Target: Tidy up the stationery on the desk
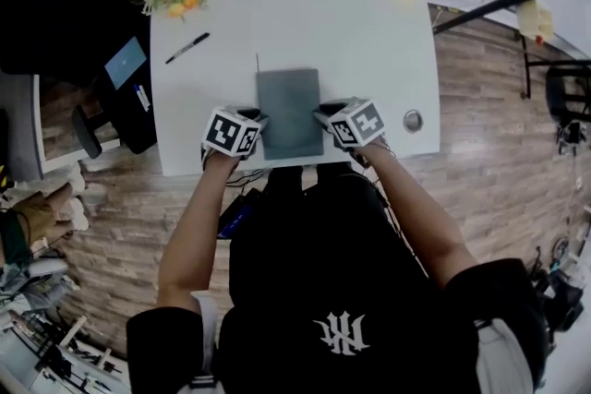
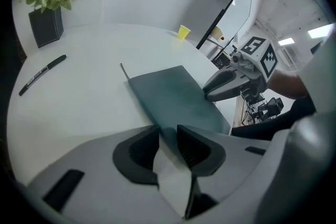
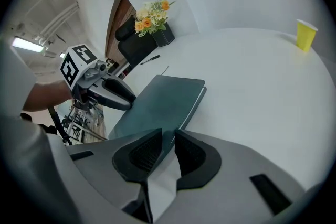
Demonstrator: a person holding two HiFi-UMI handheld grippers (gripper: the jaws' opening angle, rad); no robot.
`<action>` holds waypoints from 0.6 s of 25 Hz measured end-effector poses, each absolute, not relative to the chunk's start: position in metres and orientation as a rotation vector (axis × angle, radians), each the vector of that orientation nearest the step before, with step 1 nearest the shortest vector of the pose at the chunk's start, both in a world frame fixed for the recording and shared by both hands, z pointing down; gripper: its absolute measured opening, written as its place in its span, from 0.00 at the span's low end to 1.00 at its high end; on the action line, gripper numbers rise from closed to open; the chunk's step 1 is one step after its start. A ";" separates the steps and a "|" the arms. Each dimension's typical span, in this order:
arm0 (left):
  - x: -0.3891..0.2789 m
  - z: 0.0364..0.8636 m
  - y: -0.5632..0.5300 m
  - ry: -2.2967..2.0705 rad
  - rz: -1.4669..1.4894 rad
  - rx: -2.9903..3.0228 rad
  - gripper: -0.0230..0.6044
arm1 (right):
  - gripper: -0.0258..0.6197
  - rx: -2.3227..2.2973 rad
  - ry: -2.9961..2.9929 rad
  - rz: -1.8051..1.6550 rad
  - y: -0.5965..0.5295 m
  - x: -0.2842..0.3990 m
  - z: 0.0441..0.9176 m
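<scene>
Both jaws are clamped on the notebook point(image 1: 289, 111): left gripper point(image 1: 261, 121) on its near-left edge, right gripper point(image 1: 319, 117) on its near-right. It sits at the desk's point(image 1: 323, 14) near edge, near end maybe raised, hard to tell. Pen point(image 1: 187, 48) lies loose far left, untouched. Tidying barely begun, I'd say.

Dark grey-green notebook point(image 1: 289, 111), closed, near the front edge of the white desk point(image 1: 369, 41), its sides pinched by the left gripper point(image 1: 261, 121) and right gripper point(image 1: 319, 117), black pen point(image 1: 187, 48) lying flat, well apart, back left
</scene>
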State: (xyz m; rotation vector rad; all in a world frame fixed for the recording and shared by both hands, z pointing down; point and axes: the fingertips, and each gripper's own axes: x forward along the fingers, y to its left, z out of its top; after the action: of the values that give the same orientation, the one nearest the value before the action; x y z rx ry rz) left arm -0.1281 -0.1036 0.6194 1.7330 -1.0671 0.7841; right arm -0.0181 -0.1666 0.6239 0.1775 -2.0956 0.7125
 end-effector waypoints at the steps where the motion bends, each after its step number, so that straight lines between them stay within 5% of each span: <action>1: -0.130 0.619 -0.100 -1.063 0.780 1.736 0.21 | 0.19 0.177 -2.092 0.711 -0.163 -0.020 0.624; 15: -0.134 0.619 -0.086 -1.041 0.752 1.791 0.20 | 0.19 0.219 -2.096 0.695 -0.150 -0.023 0.624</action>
State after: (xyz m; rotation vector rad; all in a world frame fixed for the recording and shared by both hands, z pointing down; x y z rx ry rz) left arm -0.1340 -0.0863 0.6191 1.7907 -1.0413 0.7525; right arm -0.0230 -0.1499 0.6244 0.2194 -2.0957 0.6954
